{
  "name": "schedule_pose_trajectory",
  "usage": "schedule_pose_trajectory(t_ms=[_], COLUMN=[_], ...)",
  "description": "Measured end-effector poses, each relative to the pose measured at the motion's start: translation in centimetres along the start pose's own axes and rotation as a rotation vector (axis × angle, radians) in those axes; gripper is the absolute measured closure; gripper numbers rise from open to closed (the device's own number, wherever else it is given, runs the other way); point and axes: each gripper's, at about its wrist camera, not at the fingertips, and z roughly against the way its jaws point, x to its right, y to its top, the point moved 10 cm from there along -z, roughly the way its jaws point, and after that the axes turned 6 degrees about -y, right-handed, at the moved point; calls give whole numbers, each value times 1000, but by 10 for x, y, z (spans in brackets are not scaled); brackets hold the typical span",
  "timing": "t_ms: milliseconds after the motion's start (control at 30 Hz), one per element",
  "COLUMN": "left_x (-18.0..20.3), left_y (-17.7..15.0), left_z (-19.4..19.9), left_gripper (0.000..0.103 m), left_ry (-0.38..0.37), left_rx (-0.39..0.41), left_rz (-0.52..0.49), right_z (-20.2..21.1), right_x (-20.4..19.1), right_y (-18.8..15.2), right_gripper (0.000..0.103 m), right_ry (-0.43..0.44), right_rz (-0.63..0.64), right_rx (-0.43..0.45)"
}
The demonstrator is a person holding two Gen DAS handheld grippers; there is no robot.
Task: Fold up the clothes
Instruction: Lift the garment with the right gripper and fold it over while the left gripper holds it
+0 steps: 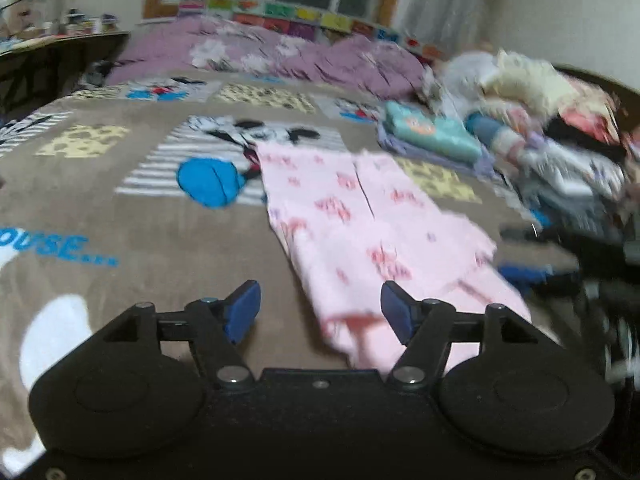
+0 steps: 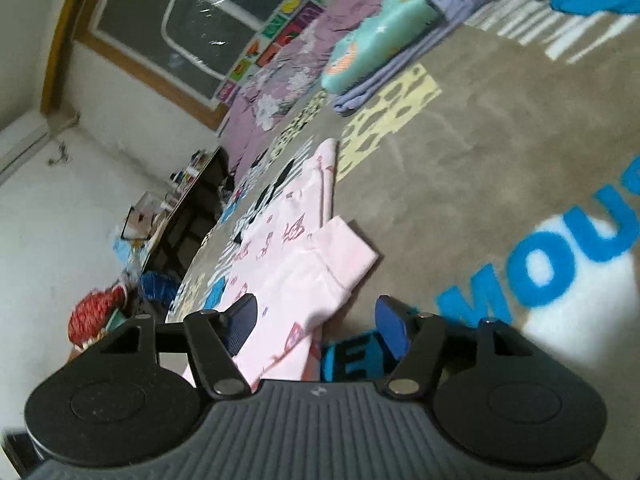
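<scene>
While both of my grippers hang above the bed, the pink printed garment [image 1: 360, 220] lies spread on the brown cartoon blanket [image 1: 140, 240], running from near the bed's near edge toward its middle; its two long panels sit side by side with a seam line between them, which I read as trousers or pyjama bottoms, though the blur keeps me from being sure. My left gripper [image 1: 320, 312] has its blue pads well apart, holding nothing, with the garment's near end just beyond and under the right-hand pad; my right gripper [image 2: 316, 328] is likewise spread wide and empty, the pink cloth passing beneath its left pad. In the right wrist view one corner of the garment is turned over on itself near my fingers, so it is not wholly flat.

Toward the bed's far right side a teal folded piece [image 1: 432, 132] rests on a lavender folded piece [image 1: 480, 164], neat and squared, so some folding appears to stand finished; just beside them, along the right edge, a loose heap of mixed clothes [image 1: 560, 140] looks unsorted, so I judge a good deal remains. As for the pink garment itself, it is laid out lengthwise but not reduced to a compact stack; whether it is being smoothed for a fold or sits between two folds, I cannot tell.
</scene>
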Motion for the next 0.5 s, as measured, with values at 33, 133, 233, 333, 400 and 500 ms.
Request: schedule_pose_trajectory(t_ms=[33, 133, 233, 333, 400, 500], left_x=[2, 6, 8, 13, 16, 22], left_y=[-2, -6, -14, -17, -18, -19], left_z=[1, -1, -5, -9, -11, -14], left_gripper=[37, 37, 37, 37, 37, 37], left_ry=[-12, -20, -6, 2, 8, 4], left_rx=[-9, -18, -39, -44, -38, -41], left_rz=[-25, -54, -105, -151, -168, -195], right_z=[-1, -6, -12, -18, -22, -26], right_x=[0, -1, -4, -6, -8, -5], right_y=[0, 2, 5, 8, 10, 14], right_gripper=[38, 35, 33, 34, 43, 75], right_ry=[-11, -39, -63, -87, -103, -149], right_rz=[-4, 2, 18, 33, 43, 51], right_rx=[0, 10, 24, 38, 47, 60])
